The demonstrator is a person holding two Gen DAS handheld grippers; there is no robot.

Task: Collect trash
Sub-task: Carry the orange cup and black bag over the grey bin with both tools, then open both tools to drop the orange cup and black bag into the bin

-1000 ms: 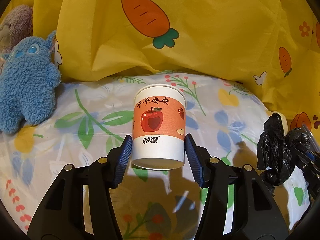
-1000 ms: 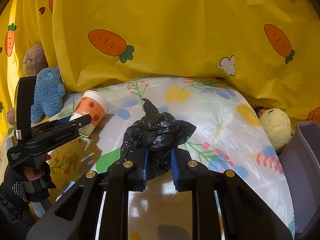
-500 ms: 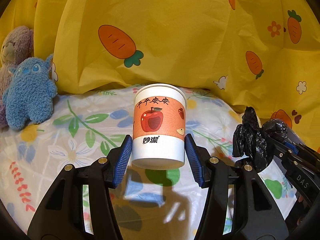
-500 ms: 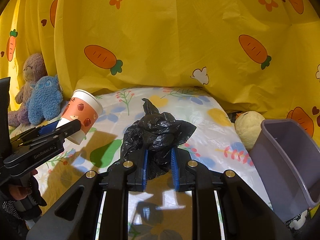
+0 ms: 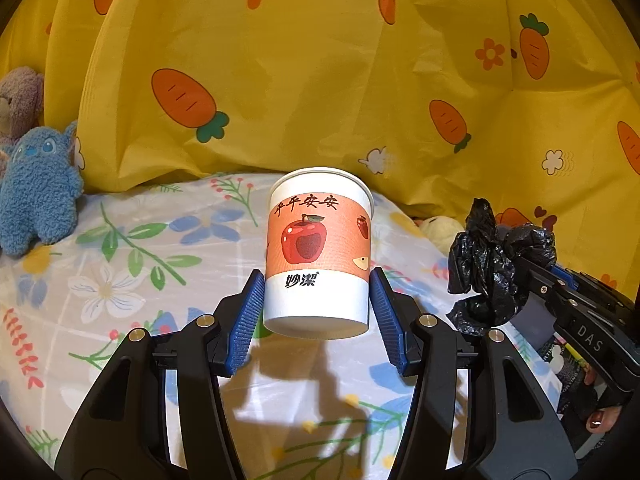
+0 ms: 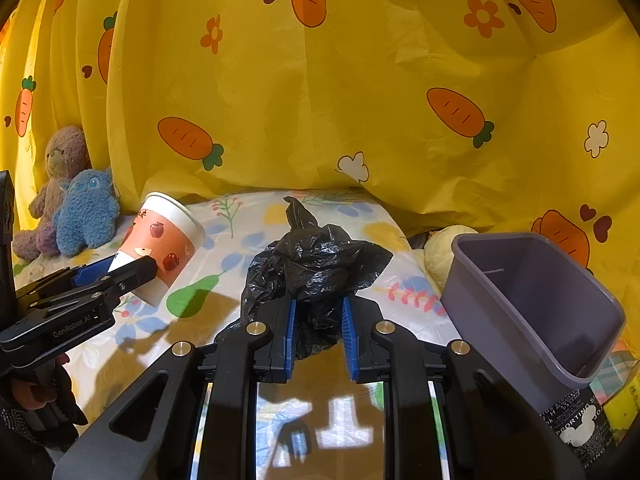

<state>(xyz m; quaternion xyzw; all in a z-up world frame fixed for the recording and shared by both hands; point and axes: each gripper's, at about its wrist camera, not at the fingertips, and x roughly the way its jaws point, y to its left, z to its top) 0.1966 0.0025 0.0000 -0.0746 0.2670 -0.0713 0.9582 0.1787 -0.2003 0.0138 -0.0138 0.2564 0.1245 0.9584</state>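
My left gripper (image 5: 317, 308) is shut on a paper cup (image 5: 318, 252) with an orange apple band and holds it upright above the floral sheet. The cup (image 6: 162, 246) and left gripper (image 6: 116, 270) also show at the left of the right wrist view. My right gripper (image 6: 318, 320) is shut on a crumpled black plastic bag (image 6: 316, 264), held above the sheet. That bag (image 5: 492, 268) shows at the right of the left wrist view. A grey bin (image 6: 532, 308) stands open at the right, close to the right gripper.
A floral sheet (image 5: 120, 264) covers the bed, with yellow carrot-print cloth (image 5: 320, 60) behind. A blue plush (image 5: 38, 196) and a brown bear (image 6: 60, 168) sit at the far left. A cream plush (image 6: 440, 252) lies beside the bin.
Both grippers have lifted and swung right with the cup and the bag still held. The grey bin has come fully into the right wrist view and looks nearer.
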